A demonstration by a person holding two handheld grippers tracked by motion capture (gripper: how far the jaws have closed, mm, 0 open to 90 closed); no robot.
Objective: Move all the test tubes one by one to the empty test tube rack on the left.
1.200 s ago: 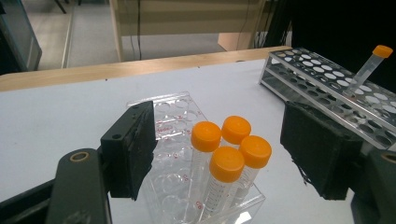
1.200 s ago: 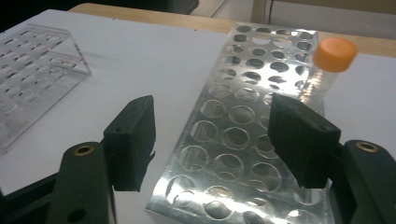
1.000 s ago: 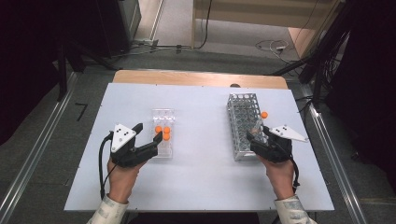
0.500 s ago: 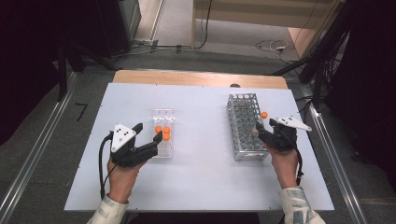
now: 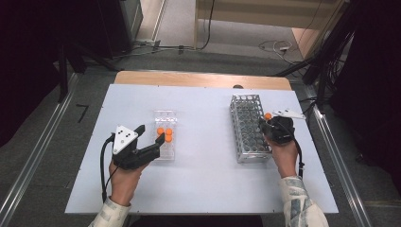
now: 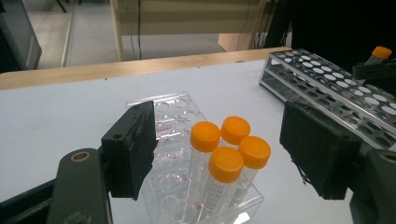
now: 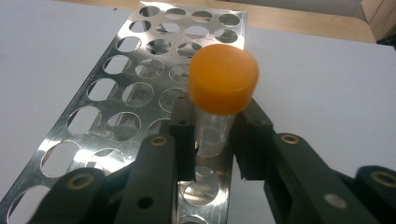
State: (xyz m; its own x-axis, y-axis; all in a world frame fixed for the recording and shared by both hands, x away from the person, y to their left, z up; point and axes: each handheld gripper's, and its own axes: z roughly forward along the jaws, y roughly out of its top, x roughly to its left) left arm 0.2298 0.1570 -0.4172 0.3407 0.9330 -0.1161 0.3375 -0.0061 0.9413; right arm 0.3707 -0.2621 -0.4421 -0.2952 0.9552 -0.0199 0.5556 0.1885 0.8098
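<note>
White worktop (image 5: 213, 179) seen from above, bearing two racks. At its right stands a perforated metal rack (image 5: 248, 126); at its left, a clear plastic rack (image 5: 165, 137) carrying four orange-capped tubes (image 6: 231, 149) clustered at one end. The right tool (image 5: 270, 124), at the metal rack's outer edge, has just been closing its jaws, which now clamp a single orange-capped tube (image 7: 223, 93) by its clear body just below the cap; the tube stands upright over the rack's hole plate, as the right gripper view shows. The left tool (image 5: 156, 139) rests beside the plastic rack, its jaws standing wide on either side of the four tubes and gripping nothing. Step in hand, as judged: moving tubes between the racks, one tube now gripped at the metal rack. Whether it is bound into or out of a hole cannot be told. Either move calls for keeping the tube vertical and centred on a hole.
</note>
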